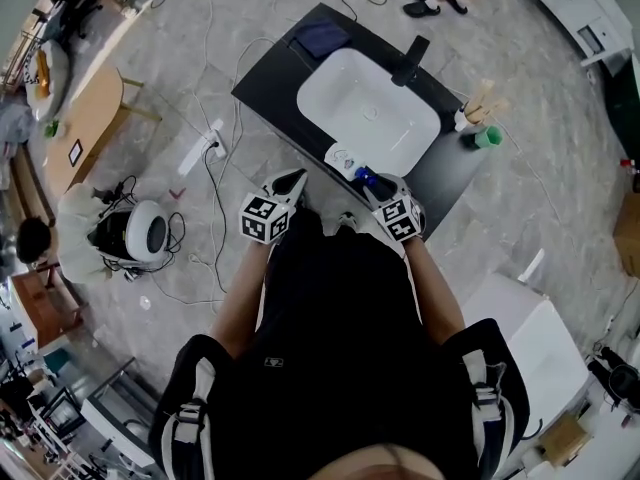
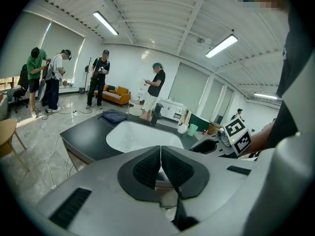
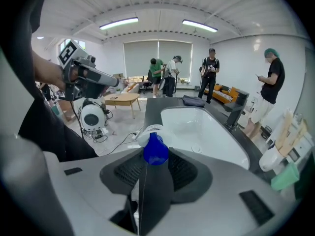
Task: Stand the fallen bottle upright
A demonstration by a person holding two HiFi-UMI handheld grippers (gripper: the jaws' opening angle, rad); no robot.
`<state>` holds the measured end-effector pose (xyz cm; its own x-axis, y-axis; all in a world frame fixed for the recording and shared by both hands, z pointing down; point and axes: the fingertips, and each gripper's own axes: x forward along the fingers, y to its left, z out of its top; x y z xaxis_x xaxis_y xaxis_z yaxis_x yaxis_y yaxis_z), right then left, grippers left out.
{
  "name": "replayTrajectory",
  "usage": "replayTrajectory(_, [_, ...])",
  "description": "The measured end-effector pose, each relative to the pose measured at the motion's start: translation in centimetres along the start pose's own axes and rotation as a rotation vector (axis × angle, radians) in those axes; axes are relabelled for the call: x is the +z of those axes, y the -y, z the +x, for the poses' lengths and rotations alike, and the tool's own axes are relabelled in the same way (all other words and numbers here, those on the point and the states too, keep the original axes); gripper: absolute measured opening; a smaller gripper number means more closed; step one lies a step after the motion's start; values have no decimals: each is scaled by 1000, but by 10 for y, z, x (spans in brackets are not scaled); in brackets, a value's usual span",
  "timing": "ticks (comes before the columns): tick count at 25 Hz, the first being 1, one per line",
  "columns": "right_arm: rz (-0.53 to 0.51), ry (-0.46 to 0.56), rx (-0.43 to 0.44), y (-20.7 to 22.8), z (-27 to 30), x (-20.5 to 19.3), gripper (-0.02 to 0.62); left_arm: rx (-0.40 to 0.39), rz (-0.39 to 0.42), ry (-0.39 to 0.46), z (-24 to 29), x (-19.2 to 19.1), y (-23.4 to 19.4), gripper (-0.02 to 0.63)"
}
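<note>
My right gripper [image 3: 156, 168] is shut on the bottle [image 3: 156, 150]. Its blue cap pokes up between the black pads, and its dark body runs down between them. The head view shows that blue cap [image 1: 364, 177] in the right gripper [image 1: 370, 182] above the black counter's [image 1: 275, 78] near edge, just in front of the white sink [image 1: 368, 108]. My left gripper [image 2: 160, 168] is shut, pads touching with nothing between them. It hangs off the counter's near corner in the head view [image 1: 295, 180], left of the right gripper and apart from the bottle.
A black faucet [image 1: 410, 60] stands behind the sink, with a dark cloth [image 1: 320, 38] at the counter's far end. A green cup [image 1: 487, 137] and a white holder [image 1: 473, 113] sit at the right. A small white round object [image 1: 345, 158] lies by the sink rim. Cables and a white round machine [image 1: 148, 230] are on the floor.
</note>
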<state>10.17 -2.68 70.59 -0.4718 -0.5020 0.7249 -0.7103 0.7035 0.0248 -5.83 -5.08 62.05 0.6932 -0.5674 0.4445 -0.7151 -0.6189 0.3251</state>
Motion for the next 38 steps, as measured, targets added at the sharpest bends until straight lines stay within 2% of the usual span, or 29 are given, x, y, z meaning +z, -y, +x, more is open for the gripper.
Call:
replayTrajectory(27, [-49,37,-61,-9,4,76,209,-65,-6,-7,-7,12,-55,15])
replayTrajectory(32, [-53,53,-77,-11,9,90,209,-68,30,-31,-6,12,-65,15])
replayTrajectory(38, [-60,54,-83,-13,15,104,209,-81,28,-32,-5,16,-73,15])
